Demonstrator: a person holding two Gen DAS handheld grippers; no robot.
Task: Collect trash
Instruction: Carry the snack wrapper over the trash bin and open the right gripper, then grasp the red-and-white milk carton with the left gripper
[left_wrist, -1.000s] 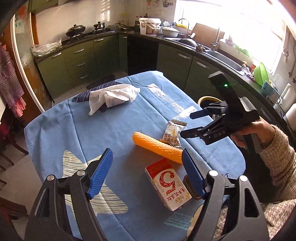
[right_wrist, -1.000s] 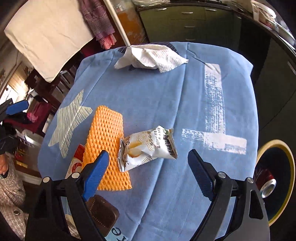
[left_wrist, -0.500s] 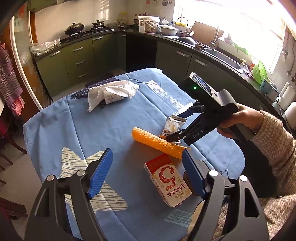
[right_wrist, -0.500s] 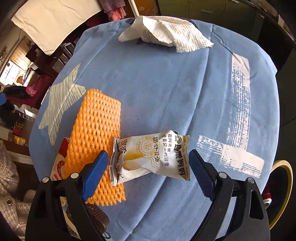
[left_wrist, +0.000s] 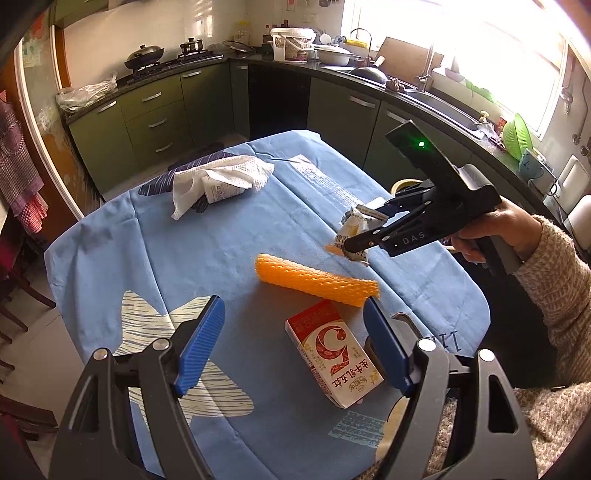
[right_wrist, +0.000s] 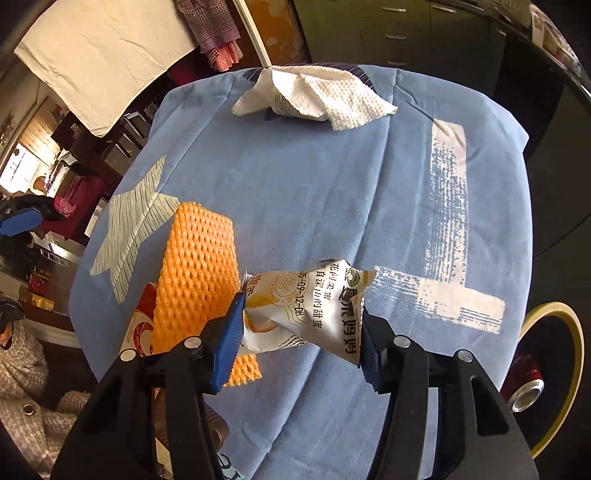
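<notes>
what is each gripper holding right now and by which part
The right gripper is closing on the crinkled white-and-yellow snack wrapper, its pads at the wrapper's two short ends. The left gripper holds nothing, open above the table.

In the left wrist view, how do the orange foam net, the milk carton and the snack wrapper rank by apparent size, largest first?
1. Milk carton, though it lies nearest the camera.
2. Orange foam net, looking nearly as large; this order is unsure.
3. Snack wrapper, clearly smallest, partly hidden.

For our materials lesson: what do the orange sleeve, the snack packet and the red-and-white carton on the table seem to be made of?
Orange sleeve: probably soft foam netting, matt, open mesh.
Snack packet: thin printed plastic film, slightly glossy, crinkled, zigzag-cut ends.
Carton: likely coated paperboard, smooth, sharp folded edges.
</notes>
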